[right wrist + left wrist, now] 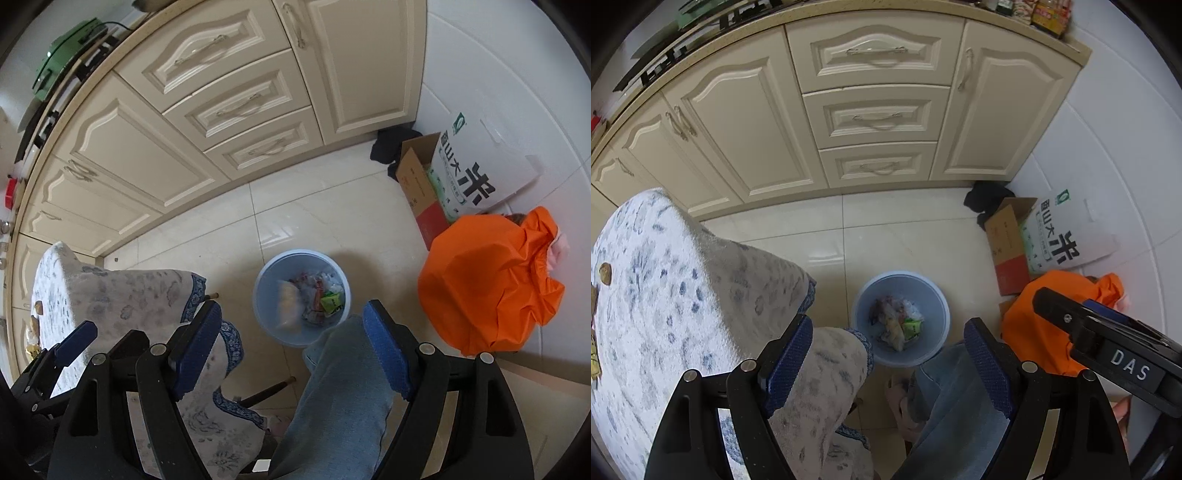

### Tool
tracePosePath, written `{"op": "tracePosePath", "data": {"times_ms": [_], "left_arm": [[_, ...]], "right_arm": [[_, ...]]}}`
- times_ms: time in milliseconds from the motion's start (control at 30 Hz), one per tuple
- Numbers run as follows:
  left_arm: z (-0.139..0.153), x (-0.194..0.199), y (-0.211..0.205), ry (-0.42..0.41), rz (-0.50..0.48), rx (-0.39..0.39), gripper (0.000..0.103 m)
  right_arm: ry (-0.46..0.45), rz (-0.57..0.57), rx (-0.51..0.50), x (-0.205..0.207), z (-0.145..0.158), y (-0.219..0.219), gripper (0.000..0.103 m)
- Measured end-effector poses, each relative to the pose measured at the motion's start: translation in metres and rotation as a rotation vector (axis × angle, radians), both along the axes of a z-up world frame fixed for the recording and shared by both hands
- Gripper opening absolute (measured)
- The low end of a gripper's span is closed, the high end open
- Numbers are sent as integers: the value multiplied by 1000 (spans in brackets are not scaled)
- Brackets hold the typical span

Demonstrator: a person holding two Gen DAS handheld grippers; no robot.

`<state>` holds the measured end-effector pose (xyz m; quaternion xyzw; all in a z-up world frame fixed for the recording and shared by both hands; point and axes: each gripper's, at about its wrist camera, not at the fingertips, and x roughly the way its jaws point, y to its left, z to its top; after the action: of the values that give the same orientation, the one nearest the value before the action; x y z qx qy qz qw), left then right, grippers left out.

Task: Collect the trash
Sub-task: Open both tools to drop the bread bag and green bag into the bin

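cabinets [746, 122]: cream doors and drawers, far ahead of both grippers, run across the top of both views
floor [886, 236]: pale glossy tiles, below both grippers
table cloth [683, 280]: white with blue-grey floral print, draped over a table, ahead-left of the left gripper; its corner hangs behind the left finger
orange bag [491, 280]: bulging, on the floor ahead-right of the right gripper, against the white wall
rice sack [476, 166]: white with black lettering, standing in a cardboard box [417, 181], further ahead-right, beyond the orange bag
jeans leg [343, 391]: person's leg, straight below and between the right gripper's fingers; also under the left one
trash bin [900, 318]: pale blue round bin on the floor, ahead between the fingers of each gripper, well below them
trash [314, 299]: wrappers inside the bin, including a green packet and a pale bag
left gripper [886, 373]: jaws apart, nothing between the blue pads
right gripper [291, 354]: jaws apart, nothing clamped; also seen at the right edge of the left view
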<state>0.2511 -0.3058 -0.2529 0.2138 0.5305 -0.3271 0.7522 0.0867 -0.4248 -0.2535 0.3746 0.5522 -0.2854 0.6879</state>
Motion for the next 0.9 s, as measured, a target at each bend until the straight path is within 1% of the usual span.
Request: {"op": "tracePosePath", "data": {"times_ms": [267, 533, 900], "left_arm": [[7, 7, 13, 16, 13, -4, 80], [17, 5, 25, 16, 21, -21, 80], [39, -2, 58, 8, 37, -62, 81]], "right_arm": [[6, 5, -14, 0, 4, 3, 81], [9, 17, -67, -1, 21, 13, 81], [-5, 28, -110, -8, 45, 34, 81]]}}
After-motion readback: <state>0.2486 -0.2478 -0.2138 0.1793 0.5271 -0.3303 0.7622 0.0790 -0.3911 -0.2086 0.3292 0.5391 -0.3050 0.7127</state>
